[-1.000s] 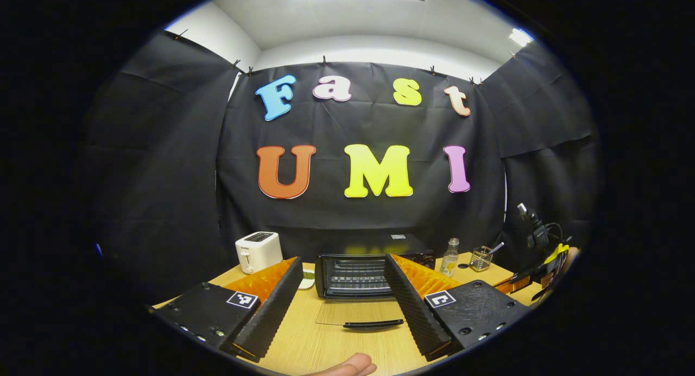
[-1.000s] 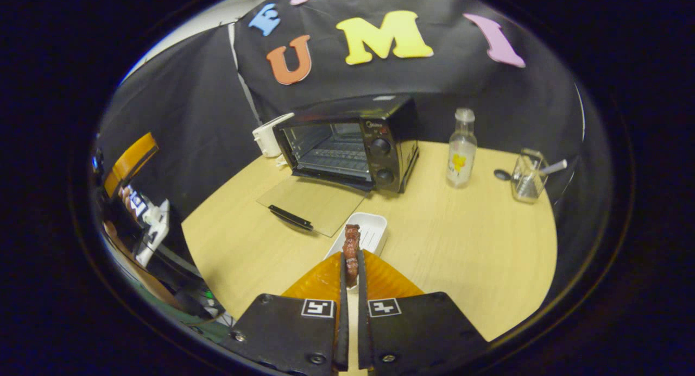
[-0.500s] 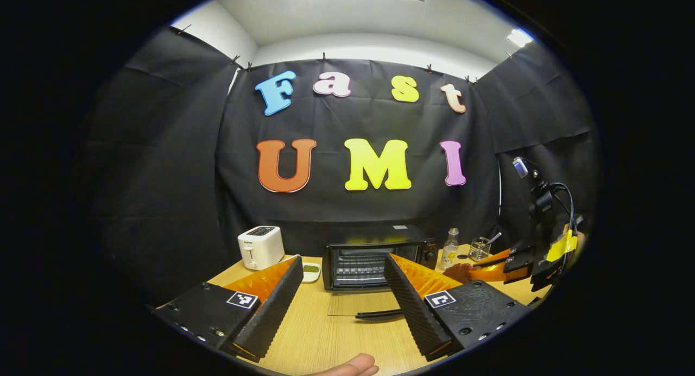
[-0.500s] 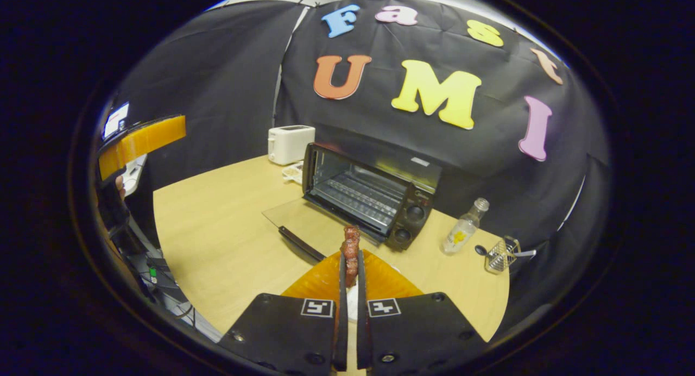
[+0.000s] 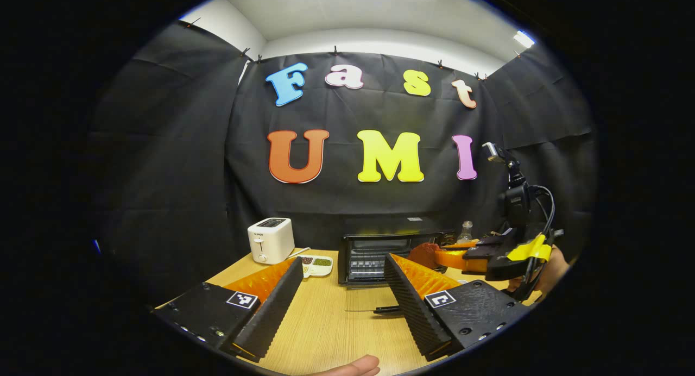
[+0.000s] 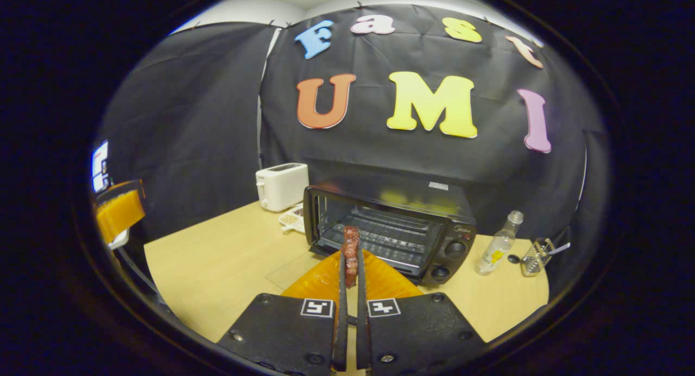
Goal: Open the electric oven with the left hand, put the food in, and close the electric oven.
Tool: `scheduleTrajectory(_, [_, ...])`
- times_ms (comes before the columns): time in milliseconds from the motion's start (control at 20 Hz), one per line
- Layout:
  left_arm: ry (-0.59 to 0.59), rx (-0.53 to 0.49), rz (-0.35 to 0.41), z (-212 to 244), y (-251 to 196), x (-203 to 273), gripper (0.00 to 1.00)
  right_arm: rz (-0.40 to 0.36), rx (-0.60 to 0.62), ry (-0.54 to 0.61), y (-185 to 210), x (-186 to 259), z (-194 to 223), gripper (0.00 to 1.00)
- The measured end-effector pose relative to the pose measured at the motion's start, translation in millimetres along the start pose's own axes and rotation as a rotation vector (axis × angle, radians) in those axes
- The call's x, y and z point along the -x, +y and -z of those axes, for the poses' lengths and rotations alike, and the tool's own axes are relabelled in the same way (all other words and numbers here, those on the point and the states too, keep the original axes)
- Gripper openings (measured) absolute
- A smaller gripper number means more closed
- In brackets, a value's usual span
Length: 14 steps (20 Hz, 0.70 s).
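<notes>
Right gripper (image 6: 351,289), clamped on the food (image 6: 351,251), has swung up before the open oven (image 6: 388,232); insertion comes next.

Left gripper (image 5: 342,289) hangs wide open, back from the oven.

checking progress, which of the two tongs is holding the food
The right tongs: shut on the piece of meat before the open oven. The left tongs are open, empty.

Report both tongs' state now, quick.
Left tongs: open, holding nothing.
Right tongs: shut on the piece of meat.
</notes>
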<state>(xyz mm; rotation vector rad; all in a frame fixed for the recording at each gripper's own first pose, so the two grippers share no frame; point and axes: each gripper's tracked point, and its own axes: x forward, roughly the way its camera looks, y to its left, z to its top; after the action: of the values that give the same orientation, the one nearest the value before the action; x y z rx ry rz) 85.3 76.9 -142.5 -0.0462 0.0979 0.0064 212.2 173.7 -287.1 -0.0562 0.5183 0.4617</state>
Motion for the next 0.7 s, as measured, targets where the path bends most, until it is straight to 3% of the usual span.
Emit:
scheduleTrajectory(150, [0.019,0.024,-0.014,5,9,-6,0.96,-0.038,-0.192,0.009,1,-43,1,0.1])
scheduleTrajectory(400, [0.018,0.003,-0.029,5,22,-7,0.96,-0.054,-0.621,0.021,-25,-105,-1,0.1])
scheduleTrajectory(600, [0.037,0.003,-0.038,13,30,-7,0.96,-0.034,-0.828,-0.01,-49,-158,-7,0.1])
scheduleTrajectory(650, [0.038,0.003,-0.045,14,35,-8,0.85,-0.031,-0.871,-0.022,-52,-166,-9,0.1])
scheduleTrajectory(700, [0.04,0.007,-0.053,17,39,-9,0.96,-0.03,-0.906,-0.031,-56,-176,-9,0.09])
